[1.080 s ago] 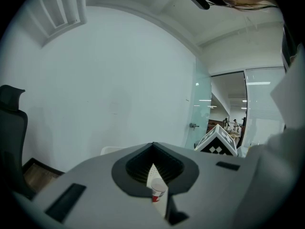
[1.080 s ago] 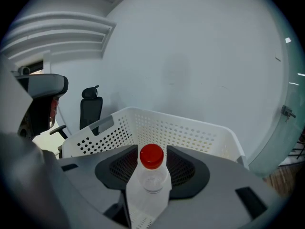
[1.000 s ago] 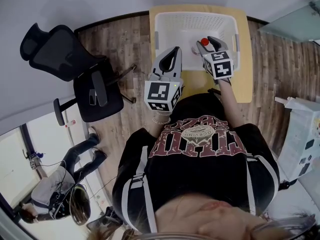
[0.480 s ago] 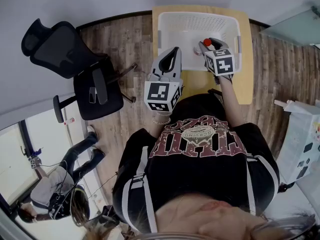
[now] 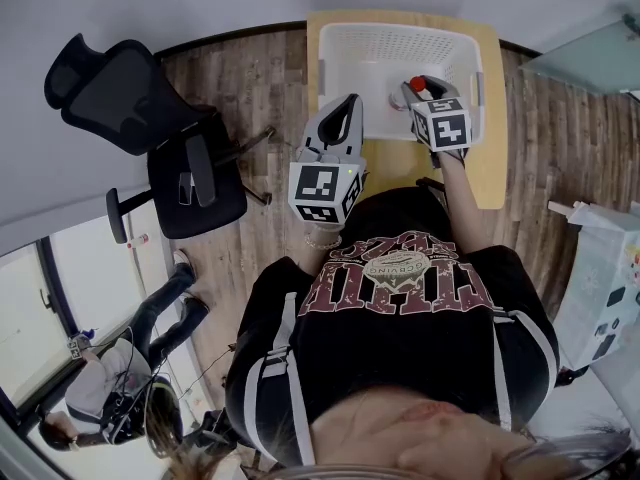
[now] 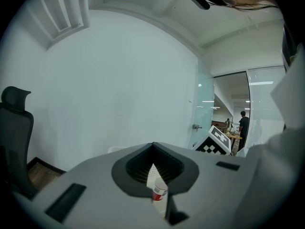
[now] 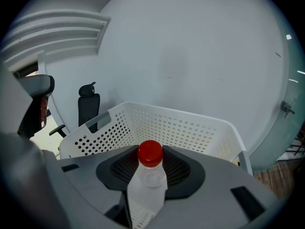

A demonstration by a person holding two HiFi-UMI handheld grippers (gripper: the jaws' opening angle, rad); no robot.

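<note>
The right hand-held gripper (image 5: 424, 88) is clamped on a clear plastic bottle with a red screw cap (image 7: 148, 178). Its two dark ribbed jaws press on the bottle's sides just below the cap, and the bottle stands upright between them. In the head view the red cap shows over the right part of a white perforated plastic basket (image 5: 395, 30), inside its near rim. The right gripper view shows the same basket's hole-dotted walls and a handle slot right behind the bottle. The left hand-held gripper (image 5: 343, 110) is closed on a small white container with a red band (image 6: 159, 195). That container is far narrower than the bottle and sits low between the jaws, so only a thin wedge of gap shows above it. From the head view this gripper's tip appears at the basket's near left corner, well apart from the right one. The basket sits on a pale yellow wooden tabletop (image 5: 489, 158), which stands against the white wall on a brown plank floor (image 5: 262, 80). A black office chair with a headrest (image 5: 120, 103) stands on the floor to the left of the tabletop. In the left gripper view a frosted glass door (image 6: 204, 109) is on the right, with a person standing beyond it.
</note>
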